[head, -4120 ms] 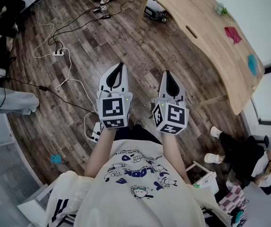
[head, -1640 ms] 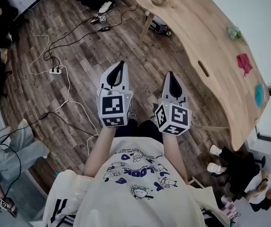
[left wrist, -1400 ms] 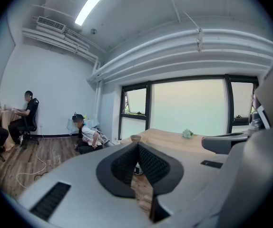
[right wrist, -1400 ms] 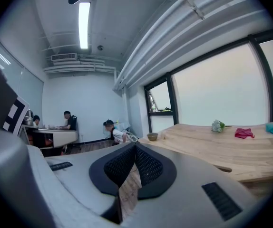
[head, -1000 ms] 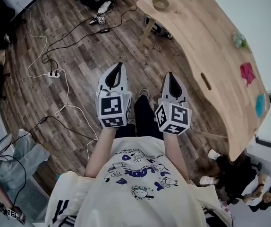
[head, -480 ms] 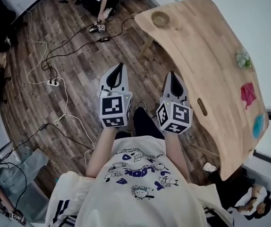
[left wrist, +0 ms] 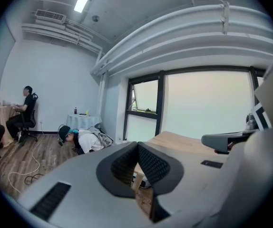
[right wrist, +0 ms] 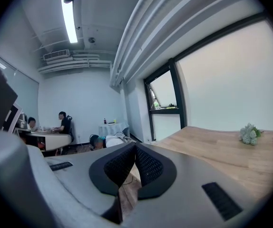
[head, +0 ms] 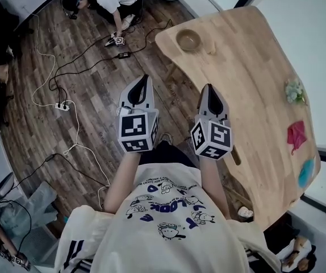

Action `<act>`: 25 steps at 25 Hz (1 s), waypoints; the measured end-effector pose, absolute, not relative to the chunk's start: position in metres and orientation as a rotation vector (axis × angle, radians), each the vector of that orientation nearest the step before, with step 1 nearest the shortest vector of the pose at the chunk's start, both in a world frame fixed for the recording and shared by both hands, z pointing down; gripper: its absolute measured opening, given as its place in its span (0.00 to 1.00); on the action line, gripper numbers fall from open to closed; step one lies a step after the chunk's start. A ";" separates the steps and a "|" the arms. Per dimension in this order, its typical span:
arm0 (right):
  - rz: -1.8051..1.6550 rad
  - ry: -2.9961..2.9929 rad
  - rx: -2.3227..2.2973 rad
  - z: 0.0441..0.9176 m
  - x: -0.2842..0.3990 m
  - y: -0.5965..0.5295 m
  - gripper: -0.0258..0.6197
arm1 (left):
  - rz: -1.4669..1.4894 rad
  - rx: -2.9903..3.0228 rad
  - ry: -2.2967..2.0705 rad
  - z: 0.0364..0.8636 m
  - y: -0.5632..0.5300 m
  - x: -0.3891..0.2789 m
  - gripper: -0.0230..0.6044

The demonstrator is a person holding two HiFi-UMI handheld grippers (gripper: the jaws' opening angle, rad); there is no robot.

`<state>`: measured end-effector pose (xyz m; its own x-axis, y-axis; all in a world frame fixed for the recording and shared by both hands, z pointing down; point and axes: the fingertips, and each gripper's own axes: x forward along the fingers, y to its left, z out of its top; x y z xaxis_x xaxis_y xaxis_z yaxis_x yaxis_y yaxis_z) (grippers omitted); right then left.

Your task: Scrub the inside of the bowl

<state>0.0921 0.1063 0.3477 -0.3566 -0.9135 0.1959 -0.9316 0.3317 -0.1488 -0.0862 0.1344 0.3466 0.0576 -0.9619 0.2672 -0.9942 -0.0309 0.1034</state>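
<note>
**Table swings closer, bowl not yet touched**

The person has turned toward the wooden table [head: 254, 78], and the bowl [head: 188, 39] now shows at its far end, well apart from both tools. The left gripper [head: 145, 79] and the right gripper [head: 208, 88] are each clenched on nothing. Scrubbing hasn't begun; I'd say the approach comes first.

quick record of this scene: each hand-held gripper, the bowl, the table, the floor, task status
left hand-held gripper: shut, empty, over the floor
right hand-held gripper: shut, empty, beside the table's near edge
bowl: at the table's far end, apart from both grippers
table: wooden; also holds flowers and a pink cloth
floor: wood planks
task status: scrubbing not yet begun
</note>
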 end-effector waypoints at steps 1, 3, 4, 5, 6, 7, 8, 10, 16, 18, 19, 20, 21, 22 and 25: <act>0.364 -2.499 1.738 0.348 0.094 0.099 0.04 | 0.177 2.073 -1.982 0.347 0.128 -0.085 0.09; 0.373 -2.494 1.743 0.349 0.098 0.088 0.04 | 0.175 2.066 -1.975 0.349 0.118 -0.082 0.09; 0.379 -2.490 1.745 0.350 0.100 0.084 0.04 | 0.174 2.063 -1.972 0.349 0.114 -0.082 0.09; 0.384 -2.487 1.748 0.351 0.101 0.080 0.04 | 0.173 2.059 -1.969 0.350 0.110 -0.081 0.09; 0.389 -2.485 1.751 0.352 0.102 0.076 0.04 | 0.173 2.056 -1.967 0.351 0.106 -0.080 0.09; 0.394 -2.485 1.754 0.354 0.102 0.072 0.04 | 0.176 2.053 -1.967 0.352 0.102 -0.080 0.09; 0.399 -2.486 1.756 0.355 0.102 0.069 0.04 | 0.181 2.050 -1.967 0.354 0.098 -0.080 0.09; 0.408 -2.488 1.753 0.358 0.102 0.061 0.04 | 0.193 2.039 -1.965 0.359 0.089 -0.079 0.09; 0.433 -2.457 1.768 0.370 0.105 0.031 0.04 | 0.202 2.043 -1.928 0.370 0.053 -0.074 0.09; 0.441 -2.443 1.776 0.375 0.104 0.017 0.04 | 0.208 2.050 -1.912 0.373 0.037 -0.075 0.09; 0.446 -2.435 1.782 0.377 0.103 0.010 0.04 | 0.211 2.054 -1.901 0.375 0.028 -0.076 0.09; 0.450 -2.426 1.789 0.379 0.103 0.002 0.04 | 0.215 2.059 -1.891 0.377 0.019 -0.076 0.09; 0.455 -2.417 1.796 0.381 0.104 -0.006 0.04 | 0.219 2.064 -1.881 0.379 0.009 -0.077 0.09; 0.458 -2.408 1.802 0.384 0.104 -0.015 0.04 | 0.222 2.068 -1.873 0.381 -0.001 -0.078 0.09; 0.470 -2.371 1.835 0.390 0.104 -0.039 0.04 | 0.244 2.089 -1.839 0.387 -0.029 -0.081 0.09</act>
<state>0.1035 -0.0393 0.3895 -0.2649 -0.9257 0.2701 -0.9587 0.2227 -0.1769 -0.0810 -0.0286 0.3865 0.1444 -0.9251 0.3511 -0.9847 -0.0994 0.1432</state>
